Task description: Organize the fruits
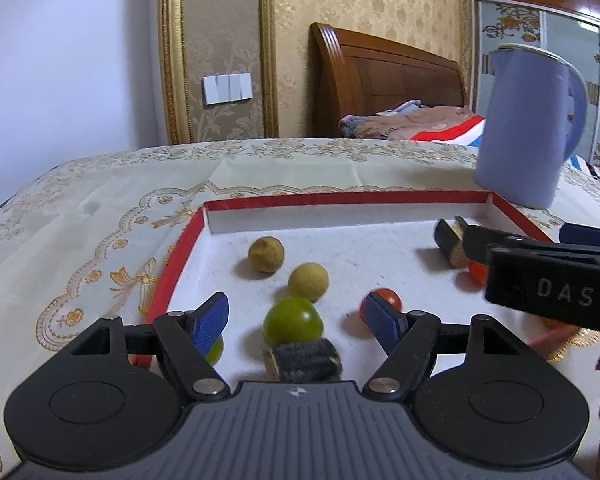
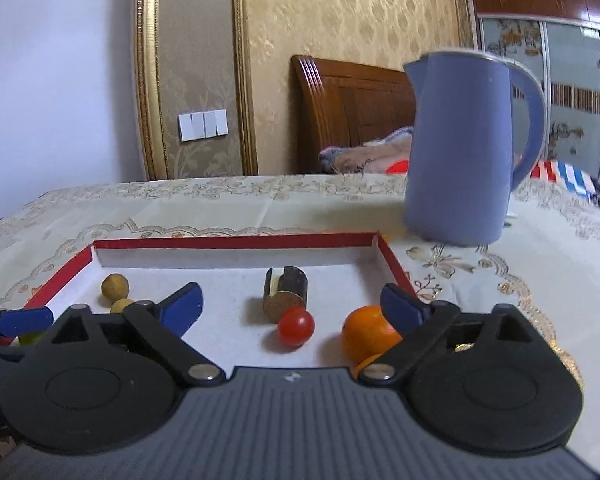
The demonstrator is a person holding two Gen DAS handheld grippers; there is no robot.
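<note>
Both the left gripper and the right gripper gape wide, holding nothing, over the red-rimmed tray. White floor lies bare near its far wall.

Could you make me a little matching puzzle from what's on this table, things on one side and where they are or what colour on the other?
Things:
1. jug
2. green fruit
3. orange fruit
4. small red fruit

Descriptions:
A. lies in the tray touching the dark cork-ended cylinder
B. stands on the tablecloth outside the tray
C. lies in the tray close by the right gripper's blue pad, at the tray's right side
D. lies between the open fingers of the left gripper

Pairs: 1-B, 2-D, 3-C, 4-A
</note>
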